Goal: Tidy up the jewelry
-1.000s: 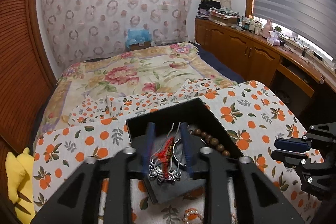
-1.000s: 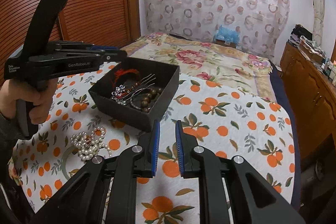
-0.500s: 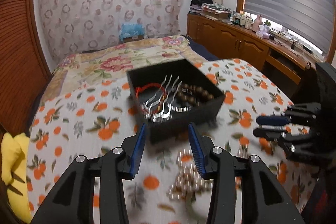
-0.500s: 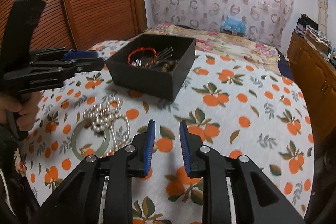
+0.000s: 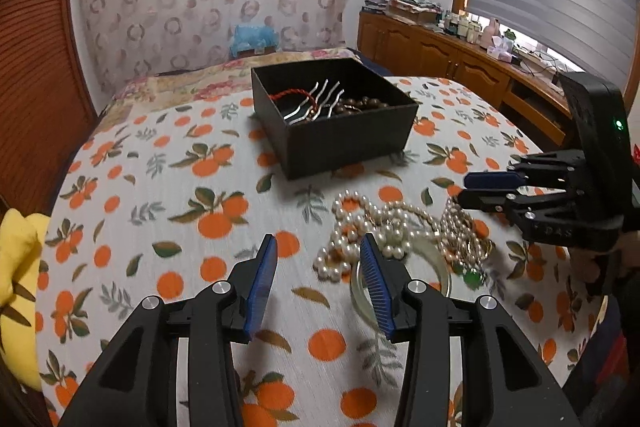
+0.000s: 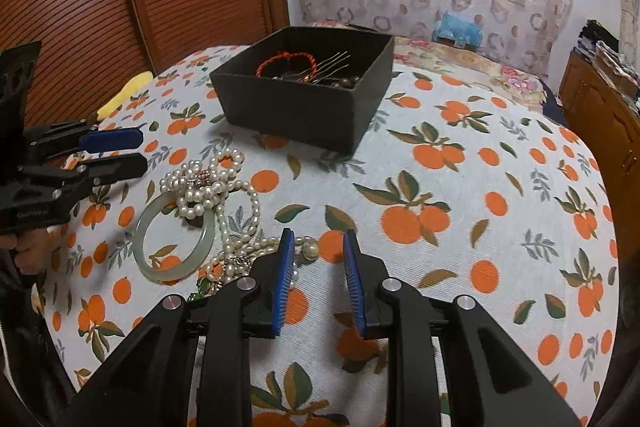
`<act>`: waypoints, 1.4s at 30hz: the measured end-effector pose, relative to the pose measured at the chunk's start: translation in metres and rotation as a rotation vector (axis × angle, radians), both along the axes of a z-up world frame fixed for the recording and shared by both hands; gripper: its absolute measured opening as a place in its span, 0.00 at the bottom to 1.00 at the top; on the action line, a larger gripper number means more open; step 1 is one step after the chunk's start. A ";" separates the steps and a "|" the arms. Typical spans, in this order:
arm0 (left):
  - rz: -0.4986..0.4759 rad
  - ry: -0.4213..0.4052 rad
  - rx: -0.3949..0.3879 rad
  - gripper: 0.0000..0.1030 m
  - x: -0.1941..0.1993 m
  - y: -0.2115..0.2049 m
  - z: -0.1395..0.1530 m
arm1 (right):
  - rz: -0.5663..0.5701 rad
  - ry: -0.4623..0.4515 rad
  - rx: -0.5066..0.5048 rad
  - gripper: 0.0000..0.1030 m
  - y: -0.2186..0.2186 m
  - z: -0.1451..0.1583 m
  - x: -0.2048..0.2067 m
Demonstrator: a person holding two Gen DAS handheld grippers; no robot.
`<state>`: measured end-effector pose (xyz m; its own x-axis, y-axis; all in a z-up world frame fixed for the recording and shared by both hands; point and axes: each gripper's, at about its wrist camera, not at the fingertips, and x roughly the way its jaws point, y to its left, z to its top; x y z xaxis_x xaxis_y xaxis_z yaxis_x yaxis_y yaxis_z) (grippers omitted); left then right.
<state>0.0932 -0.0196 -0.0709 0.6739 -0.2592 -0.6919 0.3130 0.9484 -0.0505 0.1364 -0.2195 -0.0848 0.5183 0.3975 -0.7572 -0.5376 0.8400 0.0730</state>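
— How were the two grippers held?

— The left gripper [image 5: 318,277] hovered low over the cloth [image 5: 168,187], fingers pointing forward toward the box [image 5: 340,143]. Its jaws stood spread with nothing between them, the right blue pad above the edge of the pearls [image 5: 360,227]. The right gripper [image 6: 319,277] came in from the other side, also low, jaws parted and holding nothing, its left pad just beside the pearl strands. Each gripper showed in the other's view, side-on, with fingers apart.

— And the jewelry?

— Loose on the cloth in front of the box lay a tangle of round, glossy white pearls, partly draped over a bangle [image 6: 176,239], a smooth, pale-green, translucent ring. A small green stone [image 5: 472,277] sat at the heap's edge. The box was square, matte black, open-topped, standing well behind the heap. Inside it were a twisted red cord bracelet [image 6: 286,61], a silvery wavy-pronged hair fork [image 5: 316,103] and dark brown round beads [image 5: 360,105].

— The surface?

— A woven white cloth printed with oranges and green leaves. Something soft and yellow [image 5: 16,267] lay at its left edge.
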 end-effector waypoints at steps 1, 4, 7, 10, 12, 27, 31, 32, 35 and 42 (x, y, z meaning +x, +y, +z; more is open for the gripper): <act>-0.003 0.004 -0.001 0.40 -0.001 0.000 -0.001 | 0.007 0.004 -0.004 0.26 0.002 -0.001 0.001; -0.008 0.010 -0.002 0.40 -0.002 -0.001 -0.004 | 0.018 0.018 -0.013 0.26 0.006 -0.004 0.005; -0.010 0.013 -0.009 0.40 -0.003 -0.002 -0.004 | 0.022 0.034 -0.002 0.26 0.005 -0.004 0.007; -0.014 0.015 -0.012 0.40 -0.003 -0.004 -0.005 | 0.030 0.030 -0.018 0.14 0.005 -0.004 0.007; -0.017 0.018 -0.010 0.40 -0.004 -0.004 -0.006 | 0.029 0.030 -0.016 0.12 0.004 -0.004 0.007; -0.084 0.031 0.047 0.40 -0.002 -0.029 -0.013 | -0.043 -0.051 -0.027 0.12 -0.020 0.011 -0.006; -0.086 0.026 0.077 0.40 0.004 -0.036 -0.016 | -0.042 -0.050 -0.027 0.12 -0.020 0.011 -0.006; -0.085 0.023 0.084 0.40 0.005 -0.037 -0.016 | -0.042 -0.049 -0.027 0.12 -0.020 0.011 -0.007; -0.091 0.013 0.093 0.38 0.010 -0.039 -0.014 | -0.041 -0.050 -0.027 0.12 -0.020 0.010 -0.008; -0.124 0.010 0.104 0.17 0.013 -0.044 -0.013 | -0.032 -0.051 -0.020 0.12 -0.019 0.010 -0.012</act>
<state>0.1062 -0.0640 -0.0843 0.6343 -0.2665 -0.7257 0.4277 0.9029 0.0423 0.1248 -0.2384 -0.0752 0.5686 0.3647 -0.7373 -0.5127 0.8581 0.0290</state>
